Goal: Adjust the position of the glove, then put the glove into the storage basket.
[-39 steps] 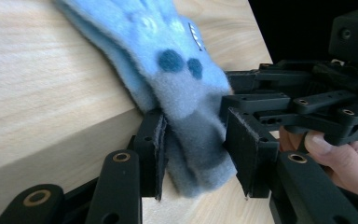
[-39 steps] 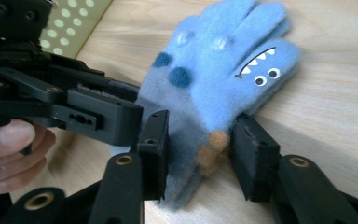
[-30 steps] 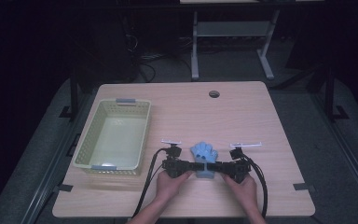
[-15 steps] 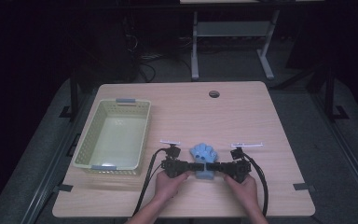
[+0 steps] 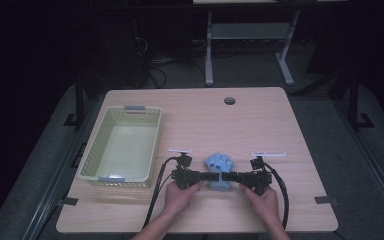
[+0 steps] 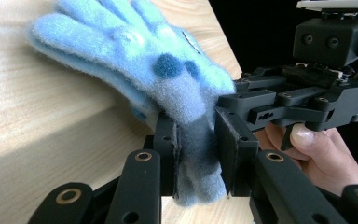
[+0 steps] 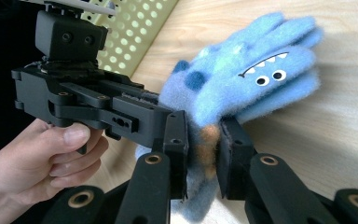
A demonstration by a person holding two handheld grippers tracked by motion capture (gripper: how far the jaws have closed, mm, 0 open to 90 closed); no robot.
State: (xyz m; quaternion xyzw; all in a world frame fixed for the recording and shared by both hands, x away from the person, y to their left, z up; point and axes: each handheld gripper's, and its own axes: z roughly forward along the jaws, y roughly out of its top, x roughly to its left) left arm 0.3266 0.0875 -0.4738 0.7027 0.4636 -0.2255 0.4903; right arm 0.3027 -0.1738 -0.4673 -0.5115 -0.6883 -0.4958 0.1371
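Blue fuzzy glove (image 5: 219, 167) lies on the table (image 5: 260, 120) near the front edge, between the two hands, fingers pointing away from the person, cuff end toward them. Left tool (image 5: 203, 176) comes in from the left, right tool (image 5: 230, 176) from the right, both laid roughly level and meeting at the glove's cuff. Left gripper view: the jaws have just been closing and the pads now pinch the grey-blue cuff of the glove (image 6: 135, 60) between them; the other tool (image 6: 223, 105) sits right against the same cuff, a hand (image 6: 321, 149) behind it. Right gripper view: its jaws have also just been closing and now clamp the cuff; the glove (image 7: 256, 79) shows a monster face with white teeth and two eyes, plus dark blue spots. The opposite tool (image 7: 168, 116) is there with a hand (image 7: 32, 158) on its trigger. Pale green perforated basket (image 5: 92, 155) stands at the table's left, well apart from the glove. Round cable hole (image 5: 229, 100) near the far edge.
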